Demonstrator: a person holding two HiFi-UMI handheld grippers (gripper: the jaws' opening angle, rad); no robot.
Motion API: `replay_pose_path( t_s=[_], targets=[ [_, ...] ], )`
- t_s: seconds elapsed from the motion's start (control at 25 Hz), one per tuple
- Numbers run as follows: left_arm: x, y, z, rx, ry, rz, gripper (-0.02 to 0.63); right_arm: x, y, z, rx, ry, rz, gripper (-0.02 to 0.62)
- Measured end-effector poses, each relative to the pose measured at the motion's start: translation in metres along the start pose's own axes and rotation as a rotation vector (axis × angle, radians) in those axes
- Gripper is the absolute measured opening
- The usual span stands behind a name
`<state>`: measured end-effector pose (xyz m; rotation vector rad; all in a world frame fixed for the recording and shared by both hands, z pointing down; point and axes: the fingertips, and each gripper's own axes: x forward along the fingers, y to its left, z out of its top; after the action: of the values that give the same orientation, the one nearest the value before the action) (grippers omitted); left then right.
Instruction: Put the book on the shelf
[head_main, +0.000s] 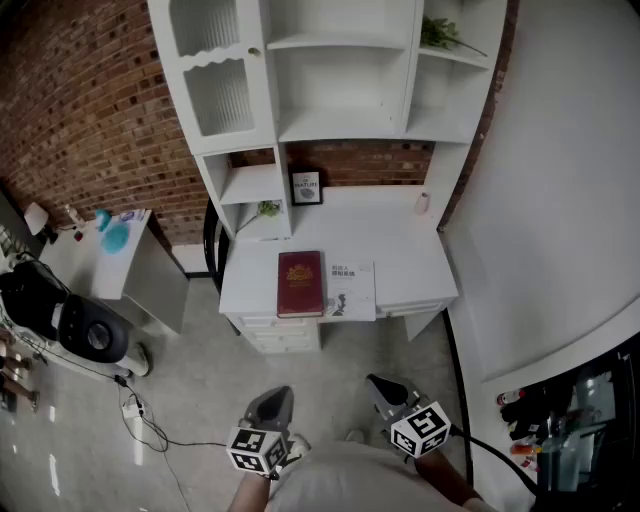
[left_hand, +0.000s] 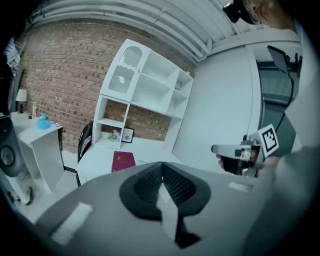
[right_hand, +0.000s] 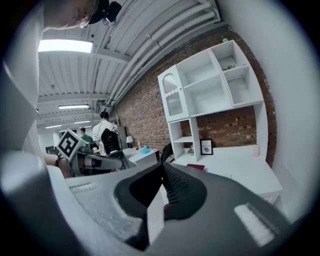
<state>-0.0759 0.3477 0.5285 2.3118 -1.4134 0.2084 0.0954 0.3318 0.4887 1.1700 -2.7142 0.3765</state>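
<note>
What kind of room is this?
Probably a study corner inside a big office or workshop: a white desk with a shelf unit against a brick wall, a red book lying on the desk, and bare pipes along the ceiling.

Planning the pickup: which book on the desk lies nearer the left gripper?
The dark red book; the white book lies beside it, on its right.

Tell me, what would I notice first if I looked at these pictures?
The dark red book jumps out first: it lies flat near the front of the white desk, with a white booklet right beside it. Behind the desk a tall white shelf unit stands against a red brick wall. Low in the head view, the left gripper and the right gripper are both shut and empty, short of the desk.
</note>
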Motion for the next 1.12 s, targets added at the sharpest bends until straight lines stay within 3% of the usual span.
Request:
replay_pose_path(
  t_s=[0.84,1.12],
  targets=[
    [0.033,-0.065,-0.029,-0.016,0.035,0.049,0.006,-0.044,-0.057,-0.023,0.015,0.037,0.069,0.002],
    [0.043,-0.074,-0.038,-0.026,0.049,0.052,0.006,-0.053,-0.081,-0.037,0.051,0.06,0.044,0.002]
  ],
)
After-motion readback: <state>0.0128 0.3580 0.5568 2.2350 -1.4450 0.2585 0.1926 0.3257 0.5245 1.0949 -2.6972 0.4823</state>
